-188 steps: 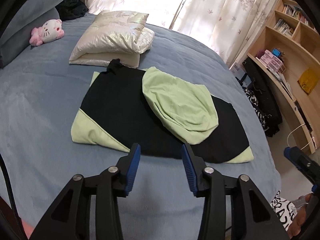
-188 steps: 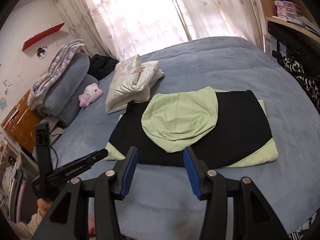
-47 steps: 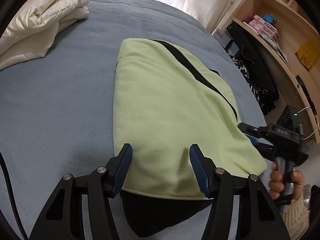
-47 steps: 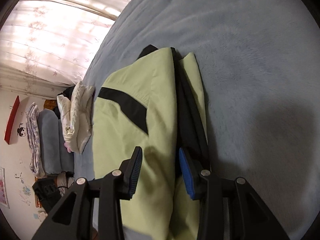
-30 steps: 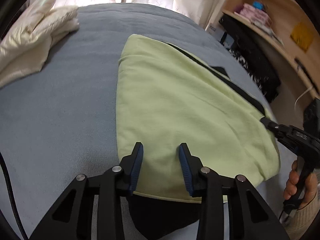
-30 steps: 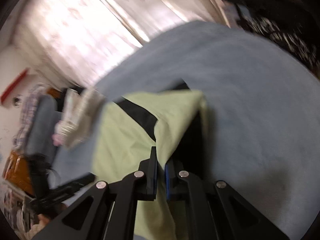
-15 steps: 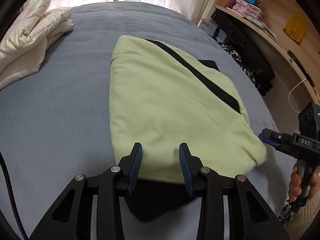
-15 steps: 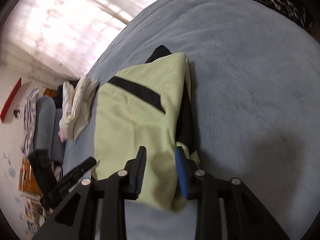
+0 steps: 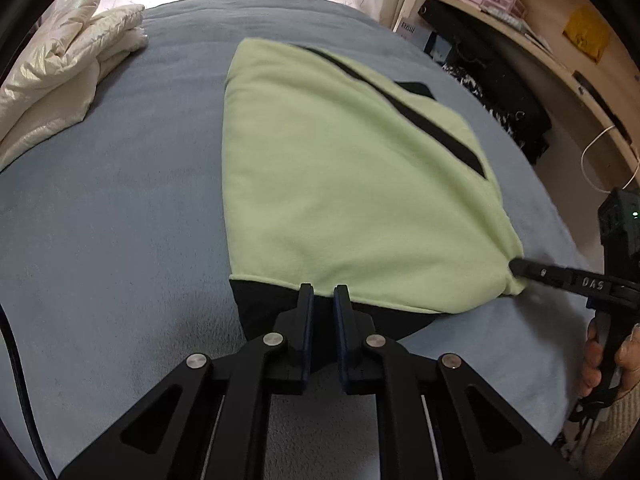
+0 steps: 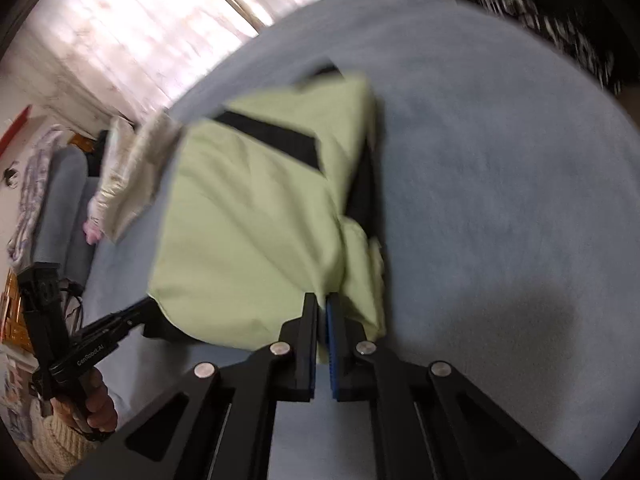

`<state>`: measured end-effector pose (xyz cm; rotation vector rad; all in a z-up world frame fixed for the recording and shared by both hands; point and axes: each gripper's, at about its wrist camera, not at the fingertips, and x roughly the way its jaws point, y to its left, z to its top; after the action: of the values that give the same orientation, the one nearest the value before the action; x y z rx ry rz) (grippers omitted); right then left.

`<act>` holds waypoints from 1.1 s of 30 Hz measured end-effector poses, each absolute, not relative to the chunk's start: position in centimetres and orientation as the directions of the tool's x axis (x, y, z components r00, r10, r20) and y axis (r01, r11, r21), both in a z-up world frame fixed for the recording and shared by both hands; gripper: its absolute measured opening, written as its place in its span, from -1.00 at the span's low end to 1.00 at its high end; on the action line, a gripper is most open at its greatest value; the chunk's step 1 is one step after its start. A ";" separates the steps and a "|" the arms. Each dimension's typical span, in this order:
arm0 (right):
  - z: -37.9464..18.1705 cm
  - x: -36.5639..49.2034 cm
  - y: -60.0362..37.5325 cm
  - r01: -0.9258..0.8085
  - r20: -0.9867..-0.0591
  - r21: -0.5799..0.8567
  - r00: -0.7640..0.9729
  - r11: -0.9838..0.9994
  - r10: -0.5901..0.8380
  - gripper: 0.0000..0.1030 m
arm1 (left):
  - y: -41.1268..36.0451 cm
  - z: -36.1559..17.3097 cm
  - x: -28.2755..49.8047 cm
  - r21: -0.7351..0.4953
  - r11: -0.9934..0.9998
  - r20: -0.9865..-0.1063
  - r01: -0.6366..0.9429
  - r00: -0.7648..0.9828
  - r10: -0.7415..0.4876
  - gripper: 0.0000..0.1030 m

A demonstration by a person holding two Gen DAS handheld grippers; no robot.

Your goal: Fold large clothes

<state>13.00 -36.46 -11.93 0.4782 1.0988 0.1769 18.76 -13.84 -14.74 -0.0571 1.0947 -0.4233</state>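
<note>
On the blue bed [image 9: 120, 208], both my grippers bite the near hem of the folded garment [image 9: 344, 184] — green on top, black layer showing beneath. My left gripper [image 9: 320, 294] has its jaws closing on the near edge where green meets black; cloth sits between them. My right gripper [image 10: 322, 304], at the near right corner, is clamped tight on a bunched green fold. The garment runs straight away from both jaws, its long axis near to far, a black stripe slanting across the far right part. Neither hand is nearer: each sits at the same near edge, left of middle and right corner. The likely next move, I judge, is carrying this hem over toward the far end, and the bed beyond lies bare along that path. A cream duvet [image 9: 68, 84] is heaped far left, well apart; shelves [image 9: 560, 40] and dark bags stand off the bed's right side.
</note>
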 end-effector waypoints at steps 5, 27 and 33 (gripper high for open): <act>-10.3 12.8 -37.3 0.103 -0.786 0.505 0.466 0.857 0.407 -0.82 | -13.6 -12.9 18.7 -0.250 0.906 -0.829 0.340 0.408 -0.382 -0.81; -10.3 29.5 -39.5 0.141 -0.785 0.332 0.590 0.933 0.190 -0.96 | -13.9 -15.1 30.8 -0.273 0.936 -0.844 0.222 0.413 -0.343 -0.74; -12.2 30.8 -39.9 0.155 -0.810 0.234 0.576 0.960 0.105 -0.97 | -14.8 -15.6 30.6 -0.233 0.945 -0.846 0.231 0.432 -0.314 -0.74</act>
<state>30.79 -39.94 -12.16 0.2947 0.9600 -0.0298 30.58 -14.76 -15.62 -0.0863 1.0719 -0.3398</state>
